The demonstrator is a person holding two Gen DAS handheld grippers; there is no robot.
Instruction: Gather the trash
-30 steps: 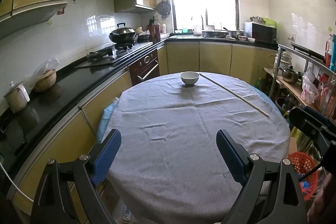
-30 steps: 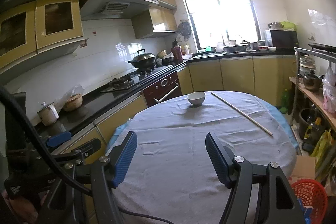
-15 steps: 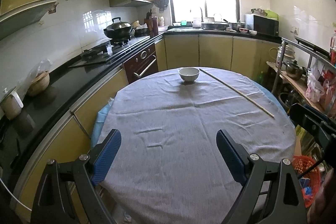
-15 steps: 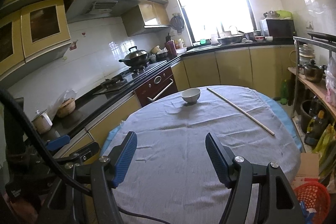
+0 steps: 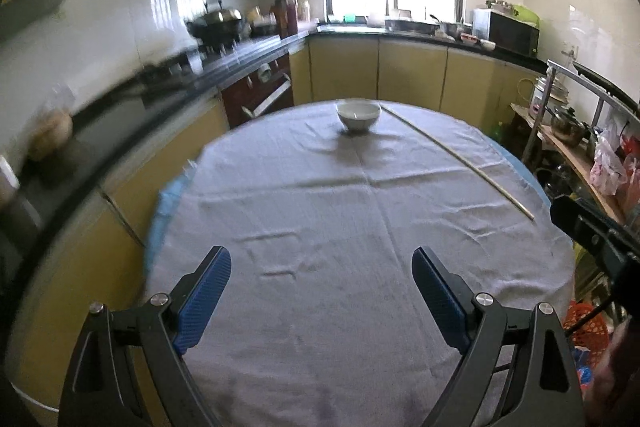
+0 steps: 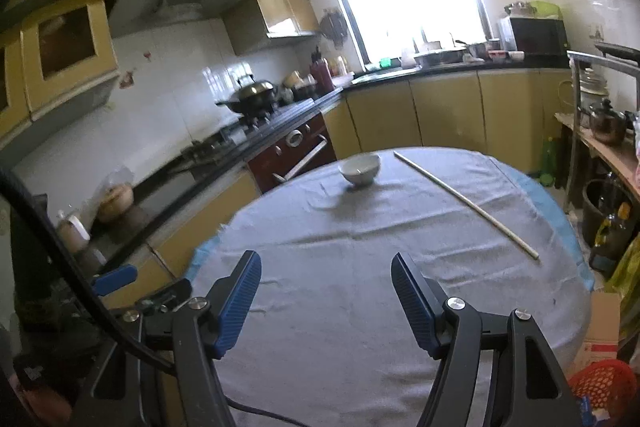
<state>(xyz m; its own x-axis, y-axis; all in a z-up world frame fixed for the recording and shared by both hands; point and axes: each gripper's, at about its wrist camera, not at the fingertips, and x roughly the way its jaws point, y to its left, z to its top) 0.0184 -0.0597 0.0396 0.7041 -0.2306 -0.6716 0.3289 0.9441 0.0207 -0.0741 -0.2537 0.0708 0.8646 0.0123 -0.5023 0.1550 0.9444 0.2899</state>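
A round table under a grey cloth (image 5: 340,227) (image 6: 380,267) fills both wrist views. At its far side sits a white bowl (image 5: 358,115) (image 6: 359,169). To the bowl's right a long thin wooden stick (image 5: 456,157) (image 6: 460,197) lies across the cloth. My left gripper (image 5: 322,255) hangs open above the near part of the cloth, nothing between its blue pads. My right gripper (image 6: 326,259) is open too, over the near cloth and empty. A red plastic basket (image 5: 586,323) (image 6: 604,385) stands on the floor at the table's right.
A black counter (image 6: 224,163) with a stove and a lidded wok (image 6: 250,95) runs along the left. Yellow cabinets (image 5: 412,75) line the far wall under the window. A metal rack with pots and bags (image 5: 568,131) stands on the right, with a cardboard box (image 6: 600,327) below.
Both grippers have moved forward and down toward the table and tilted lower. The bowl and the stick look closer. The jaws kept the same width.
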